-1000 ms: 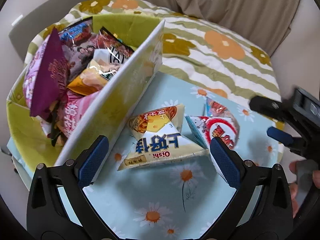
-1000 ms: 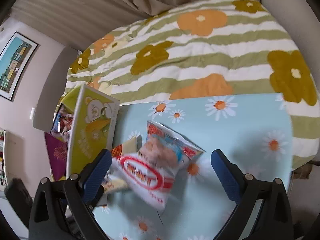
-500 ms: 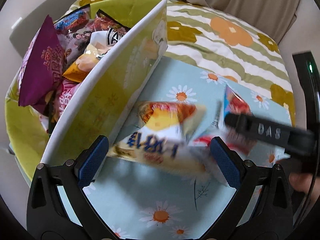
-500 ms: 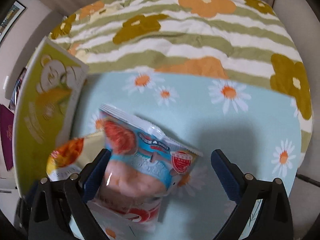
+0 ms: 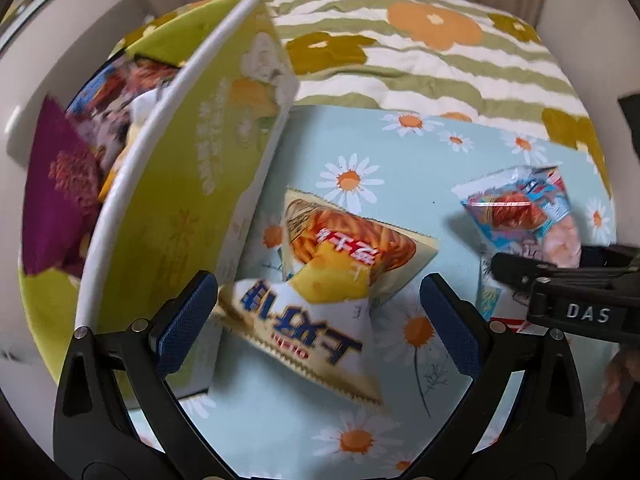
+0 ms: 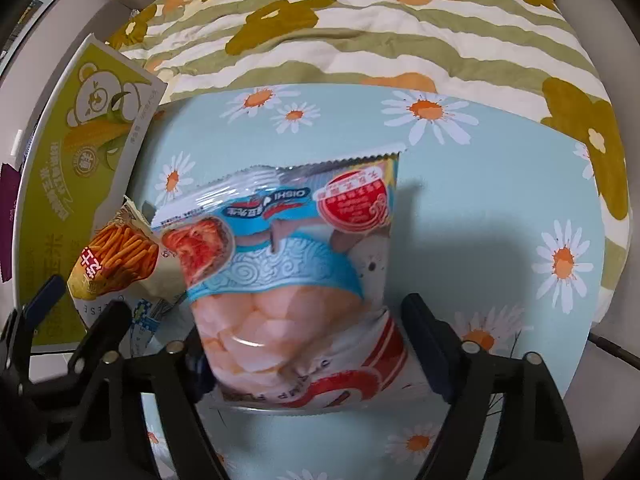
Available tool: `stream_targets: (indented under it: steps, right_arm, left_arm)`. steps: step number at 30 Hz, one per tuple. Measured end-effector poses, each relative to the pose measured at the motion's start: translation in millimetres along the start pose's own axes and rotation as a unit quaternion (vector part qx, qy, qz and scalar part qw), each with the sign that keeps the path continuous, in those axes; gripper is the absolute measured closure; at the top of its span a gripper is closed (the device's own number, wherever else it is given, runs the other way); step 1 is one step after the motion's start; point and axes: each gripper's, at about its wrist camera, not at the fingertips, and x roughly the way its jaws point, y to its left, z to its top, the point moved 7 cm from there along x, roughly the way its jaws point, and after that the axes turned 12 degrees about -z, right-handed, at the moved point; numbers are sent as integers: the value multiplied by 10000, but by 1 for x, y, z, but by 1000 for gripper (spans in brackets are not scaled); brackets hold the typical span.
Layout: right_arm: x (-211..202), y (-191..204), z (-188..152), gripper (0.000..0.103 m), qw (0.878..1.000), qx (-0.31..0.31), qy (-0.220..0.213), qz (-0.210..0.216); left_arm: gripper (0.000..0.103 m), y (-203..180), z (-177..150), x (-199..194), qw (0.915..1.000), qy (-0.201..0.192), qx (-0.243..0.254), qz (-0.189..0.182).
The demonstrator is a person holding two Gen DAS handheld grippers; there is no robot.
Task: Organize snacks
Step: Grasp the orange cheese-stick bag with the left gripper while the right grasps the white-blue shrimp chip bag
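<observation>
A yellow-white Oishi cheese snack bag (image 5: 320, 292) lies on the daisy-print blue cloth (image 5: 400, 152) between the fingers of my open left gripper (image 5: 320, 316), beside the green carton (image 5: 188, 208). It also shows in the right wrist view (image 6: 116, 260). My right gripper (image 6: 308, 344) has closed in on a prawn cracker bag (image 6: 296, 280), its fingers pressing both sides of the bag's lower part. In the left wrist view that bag (image 5: 528, 216) sticks up from the right gripper at the right.
The green carton (image 6: 80, 152) stands at the left, holding several snack packs, among them a purple one (image 5: 56, 196). A striped flower-print quilt (image 6: 360, 32) lies behind the blue cloth. A wall is at the far left.
Both grippers moved forward and down onto their bags. The right gripper's fingers narrowed onto the prawn cracker bag. The cheese bag now sits between the left fingers.
</observation>
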Motion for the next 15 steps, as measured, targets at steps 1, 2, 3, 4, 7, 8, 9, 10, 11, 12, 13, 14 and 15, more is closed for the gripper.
stream_targets:
  steps: [1, 2, 3, 4, 7, 8, 9, 10, 11, 12, 13, 14, 15]
  right_arm:
    - [0, -1, 0, 30, 10000, -9, -22, 11]
    - [-1, 0, 1, 32, 10000, -12, -38, 18]
    - [-1, 1, 2, 34, 10000, -11, -50, 29]
    - [-1, 2, 2, 34, 10000, -14, -61, 55]
    - [-1, 3, 2, 36, 9999, -33, -89, 75]
    - [-1, 4, 2, 37, 9999, -38, -97, 79]
    - [-1, 4, 1, 37, 9999, -49, -109, 82]
    - [-1, 4, 1, 37, 9999, -56, -122, 82]
    - [-1, 4, 1, 37, 9999, -67, -137, 81]
    - [-1, 4, 1, 37, 9998, -75, -155, 82]
    - [-1, 4, 1, 38, 9998, -77, -168, 85]
    - [-1, 4, 0, 38, 9998, -75, -184, 88]
    - [-1, 4, 0, 38, 9997, -73, -195, 94]
  left_arm:
    - [2, -2, 0, 4, 9999, 62, 99, 21]
    - [2, -3, 0, 8, 9997, 130, 197, 63]
    - [2, -5, -1, 13, 9993, 193, 299, 96]
    - [2, -6, -2, 17, 9990, 239, 354, 115]
    - [2, -6, -4, 28, 9985, 398, 375, 90]
    - [3, -6, -4, 31, 9984, 424, 364, 61]
    - [4, -6, -5, 35, 9983, 465, 359, 34]
    - [7, -5, -6, 37, 9981, 505, 348, 21]
    - [9, -4, -8, 41, 9978, 582, 313, -16]
    - [13, -4, -10, 43, 9975, 646, 274, -58]
    - [14, -3, -12, 47, 9971, 717, 222, -102]
    - [16, -2, -15, 48, 9969, 757, 181, -108]
    - [25, -1, -16, 49, 9969, 765, 157, -140]
